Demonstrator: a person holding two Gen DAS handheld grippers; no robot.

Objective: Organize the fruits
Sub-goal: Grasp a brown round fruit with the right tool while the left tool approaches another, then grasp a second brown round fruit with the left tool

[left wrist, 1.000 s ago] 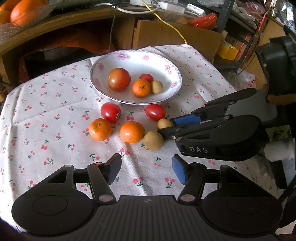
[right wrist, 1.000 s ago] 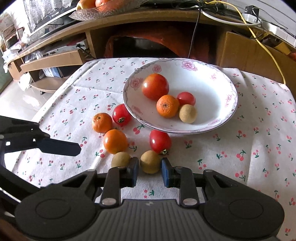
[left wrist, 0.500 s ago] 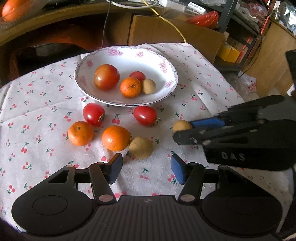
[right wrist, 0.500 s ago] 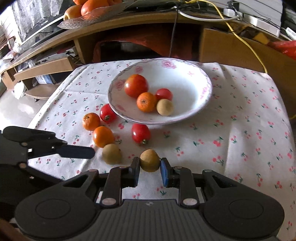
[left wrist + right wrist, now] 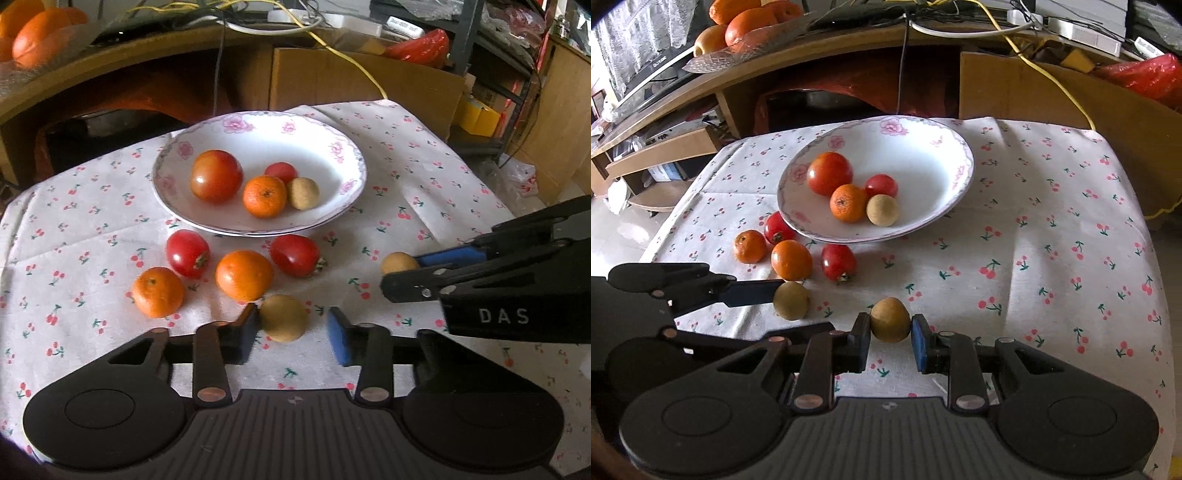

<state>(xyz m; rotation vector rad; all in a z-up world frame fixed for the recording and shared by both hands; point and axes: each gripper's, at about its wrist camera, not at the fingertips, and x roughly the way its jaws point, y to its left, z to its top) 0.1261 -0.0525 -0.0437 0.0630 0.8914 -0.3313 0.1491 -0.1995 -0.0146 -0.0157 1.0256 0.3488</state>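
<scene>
A white flowered bowl (image 5: 343, 155) (image 5: 923, 140) holds a large tomato (image 5: 216, 176), a small tomato, a mandarin (image 5: 264, 196) and a tan longan (image 5: 303, 193). On the cloth in front lie two tomatoes (image 5: 187, 253) (image 5: 294, 255) and two mandarins (image 5: 158, 291) (image 5: 244, 274). My left gripper (image 5: 291, 332) is open around a tan longan (image 5: 283, 317) (image 5: 791, 300) on the cloth. My right gripper (image 5: 890, 338) is shut on another longan (image 5: 890, 319) (image 5: 399, 263), held above the cloth right of the loose fruit.
The table has a cherry-print cloth (image 5: 1052, 240). Behind it stand a wooden shelf with a tray of oranges (image 5: 746, 22), a cardboard box (image 5: 362, 77) and cables. The table's right edge drops off near the right gripper.
My left gripper moved forward so the loose longan now sits between its open fingers. My right gripper, still holding its longan, pulled back and rose slightly.
</scene>
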